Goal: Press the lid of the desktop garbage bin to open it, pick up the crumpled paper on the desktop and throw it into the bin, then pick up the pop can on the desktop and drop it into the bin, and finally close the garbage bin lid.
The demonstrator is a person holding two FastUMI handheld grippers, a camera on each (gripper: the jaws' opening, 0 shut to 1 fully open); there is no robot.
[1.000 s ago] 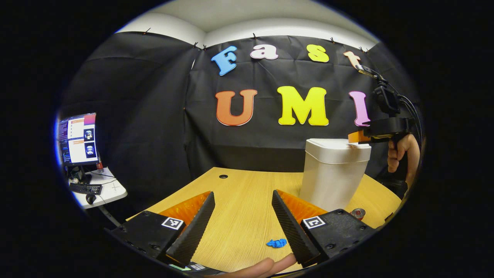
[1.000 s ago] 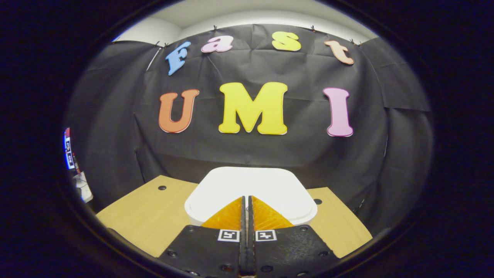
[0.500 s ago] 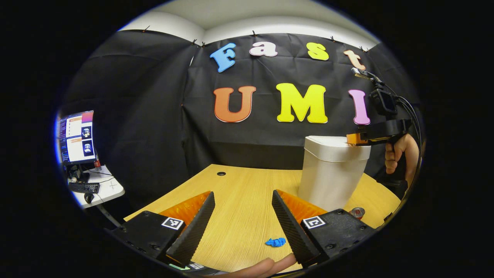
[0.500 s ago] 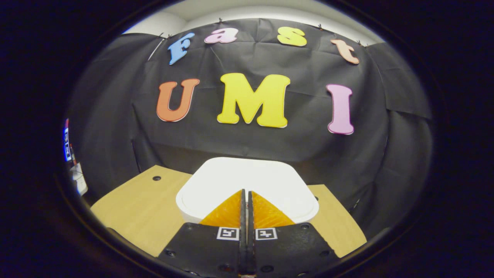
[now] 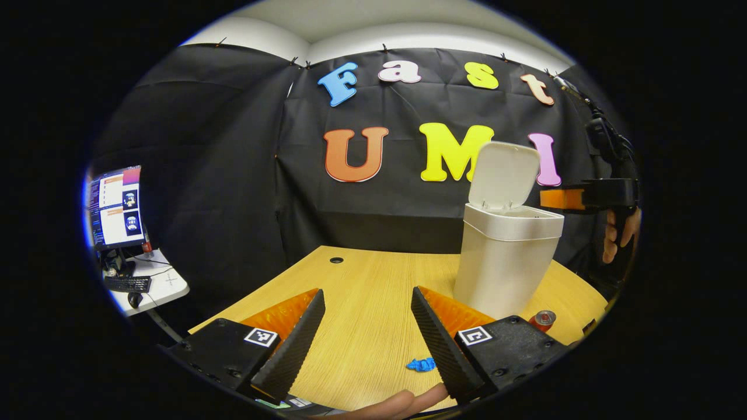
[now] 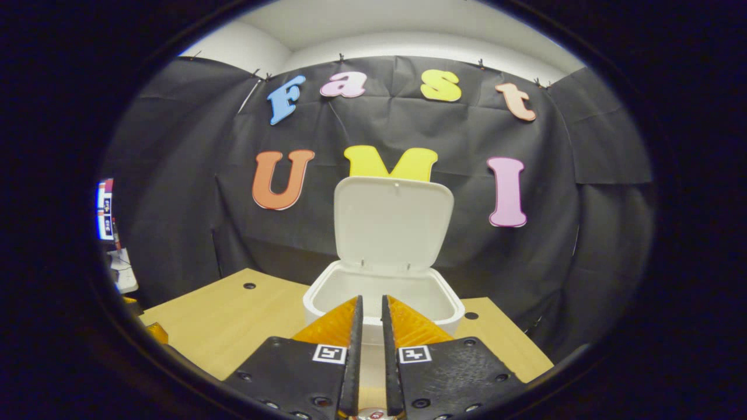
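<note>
The white bin [image 5: 505, 268] stands on the wooden table [image 5: 362, 274] with its lid [image 5: 503, 175] swung up. A blue crumpled paper [image 5: 421, 365] lies just inside my left gripper's right finger. A red pop can [image 5: 543, 319] stands at the bin's foot. My left gripper [image 5: 366, 297] hovers low over the table, open and holding nothing. The right gripper [image 5: 561, 199], held by a hand [image 5: 620, 230], hangs level with the bin's rim on its right. In the right gripper view, my right gripper [image 6: 371, 300] is nearly shut, only a narrow slit, just before the open bin [image 6: 449, 312] and its raised lid [image 6: 394, 221].
A monitor [image 5: 117, 207] and a keyboard sit on a small white side table [image 5: 160, 289] at the far left. Round cable holes [image 5: 337, 260] mark the table's back edge. A fingertip [image 5: 402, 403] shows under my left gripper.
The bin's lid has sprung up from flat to upright. My right gripper has lifted off the lid and drawn back, its fingers parting slightly. The left gripper has barely moved.
</note>
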